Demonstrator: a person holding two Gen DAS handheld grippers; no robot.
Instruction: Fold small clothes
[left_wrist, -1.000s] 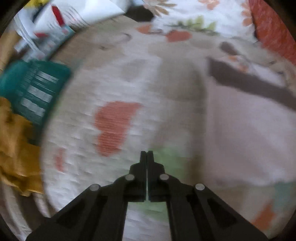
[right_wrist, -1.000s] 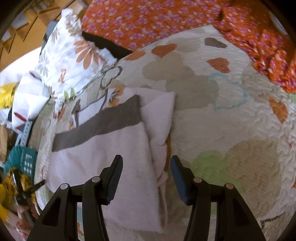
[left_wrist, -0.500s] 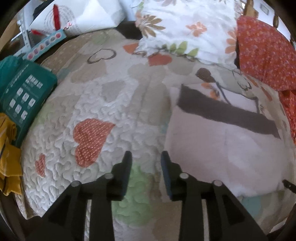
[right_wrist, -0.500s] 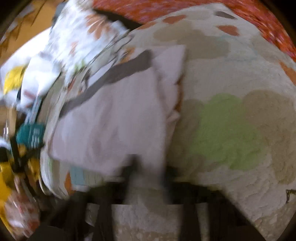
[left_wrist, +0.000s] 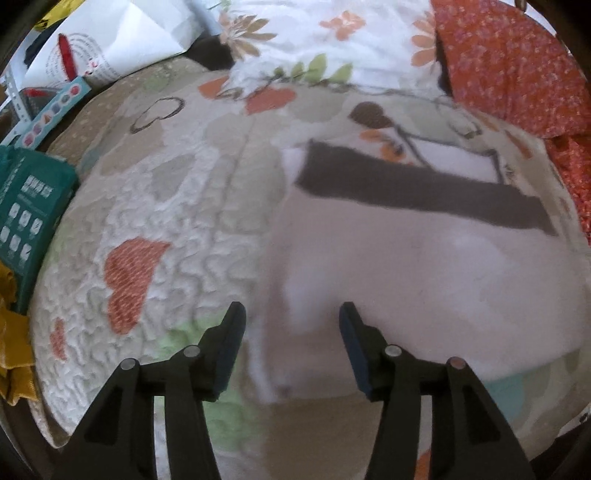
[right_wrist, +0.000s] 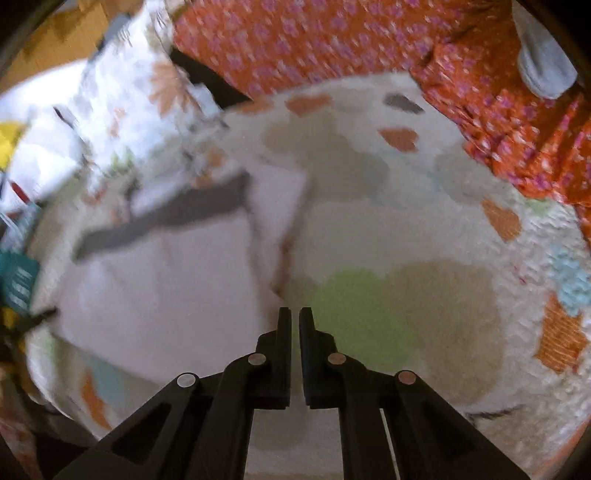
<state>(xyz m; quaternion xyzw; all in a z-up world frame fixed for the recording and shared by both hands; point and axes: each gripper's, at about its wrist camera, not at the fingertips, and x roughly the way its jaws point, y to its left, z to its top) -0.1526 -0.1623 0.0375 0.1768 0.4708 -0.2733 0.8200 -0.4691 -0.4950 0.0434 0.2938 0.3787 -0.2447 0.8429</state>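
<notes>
A folded pale pink garment (left_wrist: 424, 277) with a dark grey band (left_wrist: 417, 188) lies flat on the quilted bedspread (left_wrist: 177, 229). My left gripper (left_wrist: 291, 325) is open, its fingers astride the garment's near left corner. In the right wrist view the same garment (right_wrist: 162, 280) lies to the left. My right gripper (right_wrist: 294, 321) is shut and empty, just off the garment's right edge, above a green patch of the quilt (right_wrist: 358, 314).
A floral pillow (left_wrist: 332, 40) and orange flowered cloth (left_wrist: 509, 62) lie at the back. A teal box (left_wrist: 26, 206), yellow fabric (left_wrist: 11, 332) and white paper bag (left_wrist: 107, 48) sit off the bed's left. A grey sock (right_wrist: 543, 62) lies on the orange cloth at the far right.
My left gripper opened from shut and moved right to the garment's corner. My right gripper closed from open and now sits beside the garment's right edge, holding nothing.
</notes>
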